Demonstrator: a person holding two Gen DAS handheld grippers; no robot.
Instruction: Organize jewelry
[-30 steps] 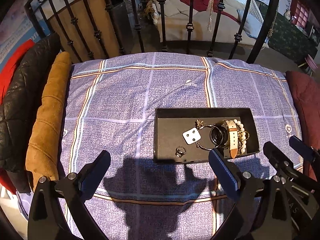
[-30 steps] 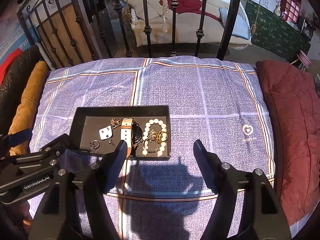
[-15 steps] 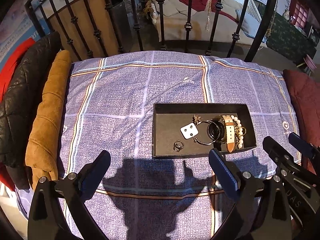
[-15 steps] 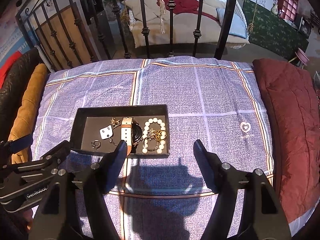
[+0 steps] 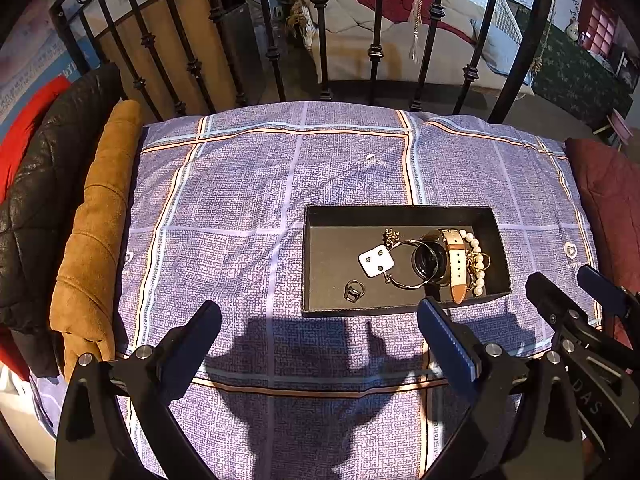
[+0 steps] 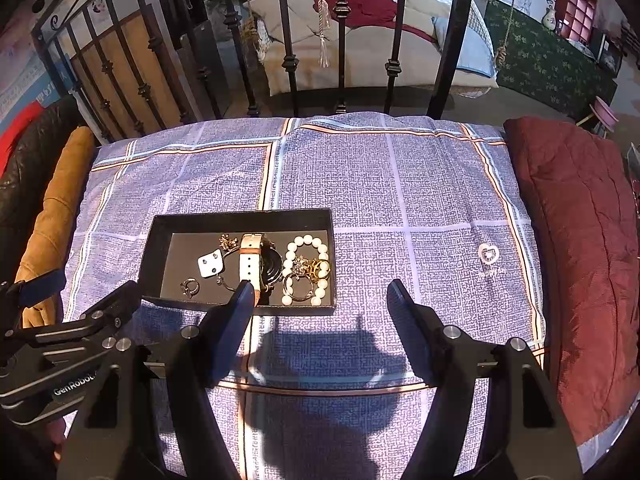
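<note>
A black shallow box (image 5: 316, 264) (image 6: 160, 240) lies on the purple checked bedcover. It holds a watch with a tan strap (image 5: 456, 260) (image 6: 250, 256), a pearl bracelet (image 5: 476, 264) (image 6: 308, 240), a white earring card (image 5: 375, 261) (image 6: 210, 264), a thin bangle (image 5: 404, 282), a ring (image 5: 354, 291) (image 6: 189, 286) and gold pieces (image 6: 310, 270). My left gripper (image 5: 320, 330) is open and empty, held above the cover just in front of the box. My right gripper (image 6: 320, 304) is open and empty, in front of the box's right end.
A black iron railing (image 5: 372, 52) runs along the far edge. A tan cushion (image 5: 100, 216) and a black quilted jacket (image 5: 36, 184) lie at the left. A dark red quilt (image 6: 580, 240) lies at the right. Bare bedcover (image 6: 400, 184) spreads behind and right of the box.
Both grippers have drawn back slightly towards me, so the box sits a little farther off. Both stay open and empty. The jewelry in the box has not moved.
</note>
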